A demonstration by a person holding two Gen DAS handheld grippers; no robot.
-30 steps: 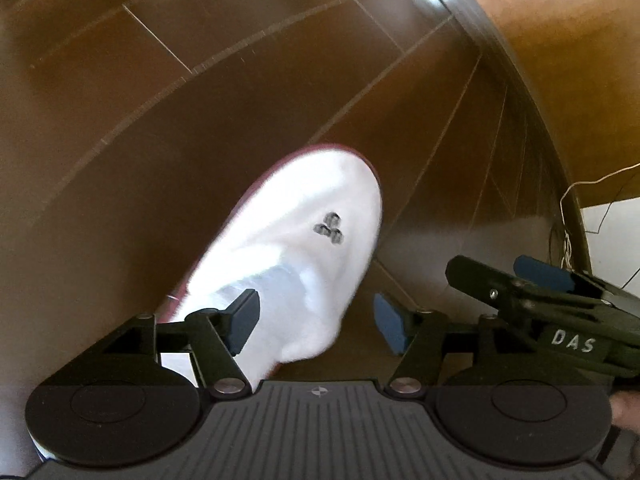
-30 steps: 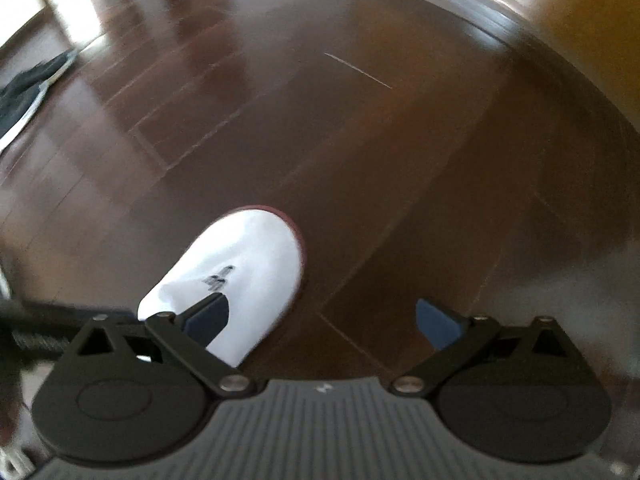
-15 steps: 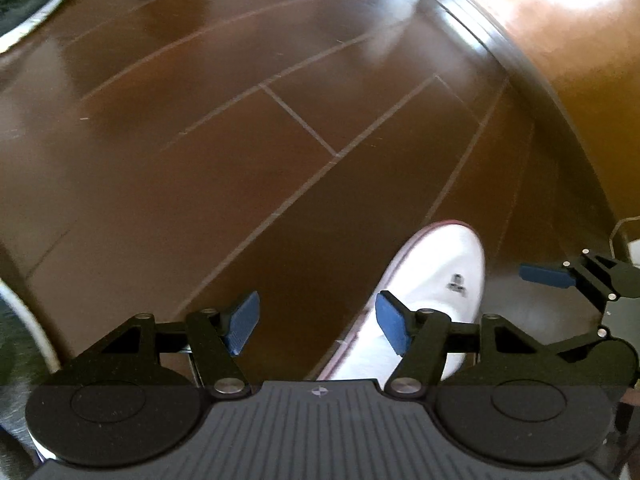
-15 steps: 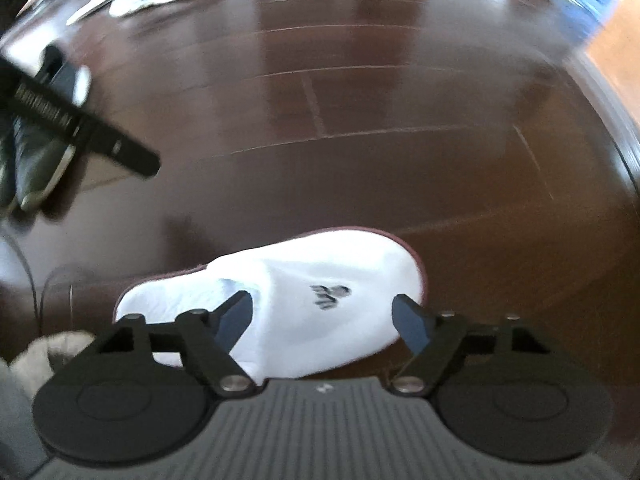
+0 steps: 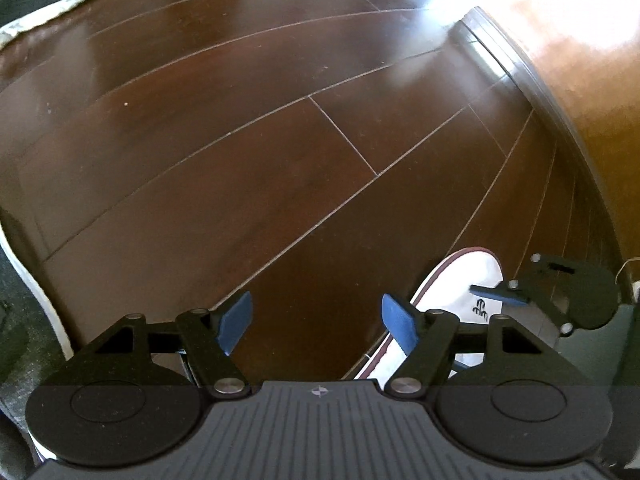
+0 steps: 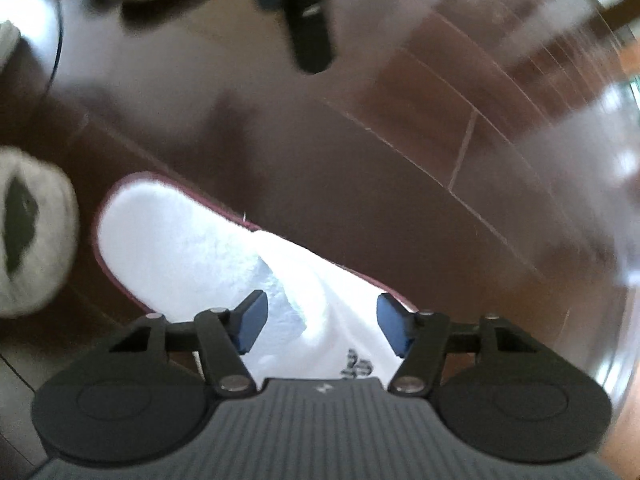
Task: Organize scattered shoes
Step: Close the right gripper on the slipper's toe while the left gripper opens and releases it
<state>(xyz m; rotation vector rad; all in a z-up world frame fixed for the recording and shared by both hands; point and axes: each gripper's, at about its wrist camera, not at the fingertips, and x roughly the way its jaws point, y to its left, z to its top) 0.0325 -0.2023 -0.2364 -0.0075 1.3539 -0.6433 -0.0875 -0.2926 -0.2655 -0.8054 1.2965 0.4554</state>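
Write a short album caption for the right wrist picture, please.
Open right tongs poised over a white slipper on the dark wooden floor, nothing gripped yet.

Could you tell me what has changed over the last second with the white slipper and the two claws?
The left claw swung off the white slipper to bare floor; the right claw came over the slipper's opening, jaws straddling it. Both claws stayed open, and the slipper stayed on the floor.
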